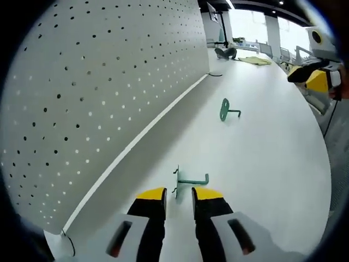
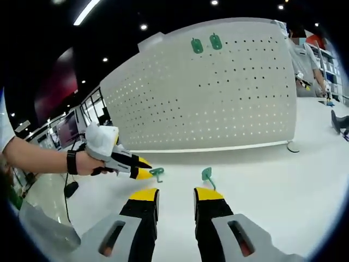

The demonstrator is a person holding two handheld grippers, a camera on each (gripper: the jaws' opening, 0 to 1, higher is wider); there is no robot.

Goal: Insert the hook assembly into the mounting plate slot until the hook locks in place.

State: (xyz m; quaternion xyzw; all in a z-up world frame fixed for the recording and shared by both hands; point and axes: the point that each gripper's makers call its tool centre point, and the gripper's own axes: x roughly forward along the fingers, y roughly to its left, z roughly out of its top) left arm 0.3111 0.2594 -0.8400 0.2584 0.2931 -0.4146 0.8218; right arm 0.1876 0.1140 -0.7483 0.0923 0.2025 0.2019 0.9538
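Left claw: the left claw (image 1: 179, 195) rides low over the white desk (image 1: 272, 164), yellow-tipped jaws apart with nothing between them; in the right gripper view it (image 2: 140, 168) comes in from the left, gripped by a hand (image 2: 87, 162) wearing a dark wristband, jaw gap hard to read there.

Near hook: a green hook (image 1: 191, 180) lies flat on the desk just ahead of the left jaw tips, apart from them; in the right gripper view the left claw's tips sit just beside it (image 2: 157, 173), contact too small to settle.

Far hook: a second green hook (image 1: 228, 111) with a round plate stands further along the desk, well apart from the first; in the right gripper view it (image 2: 208, 176) sits just beyond the right jaw tips.

Right claw: the right claw (image 2: 175, 195) is spread wide and holds nothing; in the left gripper view its yellow part (image 1: 312, 76) pokes in at the right, partly cut off.

Pegboard: the white perforated pegboard (image 1: 98, 93) stands upright along the desk edge; two green plates (image 2: 206, 43) hang near its top, detail too small to make out.

Background: a person (image 2: 305, 54) stands at the board's far end, partly cut off.
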